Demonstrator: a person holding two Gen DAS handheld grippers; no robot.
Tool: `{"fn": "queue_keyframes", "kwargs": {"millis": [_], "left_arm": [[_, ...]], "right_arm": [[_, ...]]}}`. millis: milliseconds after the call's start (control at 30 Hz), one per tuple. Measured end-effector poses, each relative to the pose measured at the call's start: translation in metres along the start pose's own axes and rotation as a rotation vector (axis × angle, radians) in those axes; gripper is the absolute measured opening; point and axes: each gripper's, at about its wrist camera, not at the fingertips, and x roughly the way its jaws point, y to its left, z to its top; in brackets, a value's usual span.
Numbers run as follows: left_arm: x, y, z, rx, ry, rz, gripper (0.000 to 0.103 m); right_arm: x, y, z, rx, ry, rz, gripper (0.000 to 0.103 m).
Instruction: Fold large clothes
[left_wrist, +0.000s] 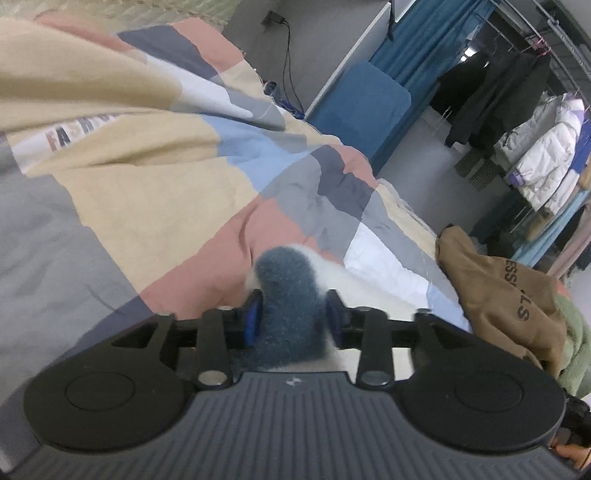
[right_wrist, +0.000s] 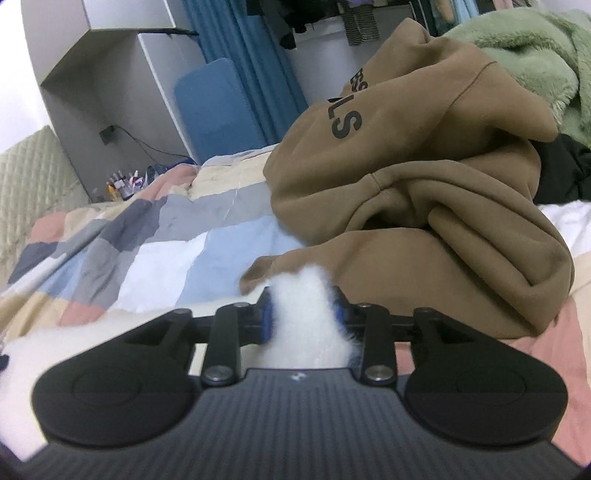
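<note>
A fluffy garment, white with a grey-blue part, lies on a bed with a patchwork quilt (left_wrist: 155, 192). My left gripper (left_wrist: 291, 314) is shut on the garment's grey-blue fuzzy part (left_wrist: 288, 288), which bulges up between the blue pads. My right gripper (right_wrist: 304, 317) is shut on the garment's white fluffy part (right_wrist: 306, 306). More white fleece (right_wrist: 22, 369) spreads to the lower left in the right wrist view. Most of the garment is hidden below the grippers.
A crumpled brown hoodie (right_wrist: 424, 184) with black lettering lies just beyond my right gripper, also seen in the left wrist view (left_wrist: 502, 295). A green fleece (right_wrist: 535, 55) lies behind it. A clothes rack with jackets (left_wrist: 535, 147) and a blue chair (left_wrist: 362, 107) stand past the bed.
</note>
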Motion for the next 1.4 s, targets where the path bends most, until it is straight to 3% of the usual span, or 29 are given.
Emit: {"fn": "queue_keyframes", "kwargs": {"millis": [67, 133, 400, 667, 867, 967, 1100, 1400], "left_arm": [[-0.014, -0.004, 0.0, 0.02, -0.025, 0.013, 0.068], [-0.028, -0.007, -0.001, 0.025, -0.054, 0.004, 0.072], [-0.092, -0.026, -0.032, -0.023, -0.069, -0.101, 0.076], [-0.104, -0.053, -0.085, -0.029, 0.068, -0.131, 0.082], [-0.075, -0.039, -0.122, -0.257, 0.247, -0.158, 0.088], [-0.053, -0.019, -0.13, -0.408, 0.286, -0.186, 0.09], [-0.033, 0.005, -0.141, -0.612, 0.261, -0.229, 0.09], [-0.01, 0.015, -0.145, -0.738, 0.166, -0.309, 0.089]], "right_arm": [[-0.006, 0.001, 0.0, 0.003, 0.002, -0.006, 0.048], [-0.011, 0.004, 0.0, -0.01, 0.005, -0.016, 0.062], [-0.059, 0.015, 0.004, 0.0, -0.034, -0.025, 0.064], [-0.107, 0.045, -0.004, -0.07, -0.066, -0.031, 0.064], [-0.124, 0.059, -0.026, -0.093, -0.06, 0.042, 0.064], [-0.124, 0.068, -0.036, -0.097, -0.03, 0.074, 0.064], [-0.116, 0.086, -0.048, -0.168, -0.006, 0.082, 0.064], [-0.086, 0.107, -0.072, -0.228, 0.089, 0.083, 0.066]]}}
